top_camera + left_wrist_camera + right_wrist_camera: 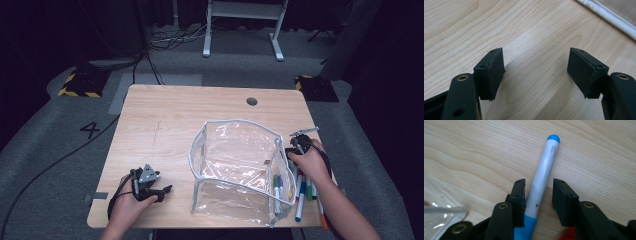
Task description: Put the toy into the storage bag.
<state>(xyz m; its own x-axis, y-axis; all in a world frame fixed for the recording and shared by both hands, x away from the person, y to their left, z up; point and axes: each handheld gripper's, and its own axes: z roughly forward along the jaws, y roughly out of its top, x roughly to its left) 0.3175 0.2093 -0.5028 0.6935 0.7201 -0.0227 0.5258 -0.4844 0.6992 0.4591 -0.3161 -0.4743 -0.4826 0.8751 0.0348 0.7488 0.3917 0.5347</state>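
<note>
A clear pouch (235, 150) with white trim stands open on the wooden table (170, 115). Several markers (306, 192) lie at its right side, and a green one (276, 189) shows through its clear wall. My right gripper (539, 182) straddles a white marker with blue ends (544, 170) lying on the wood. One pad touches the barrel and the other stands off it, so the jaws are open. In the high view this gripper (300, 145) sits by the pouch's right corner. My left gripper (536, 62) is open over bare wood at the front left (167, 189).
The pouch's white edge (614, 20) lies just beyond the left gripper, and its clear corner (439, 212) is beside the right one. A red marker (567, 235) lies under the right jaw. A cable hole (252, 101) is at the table's far side.
</note>
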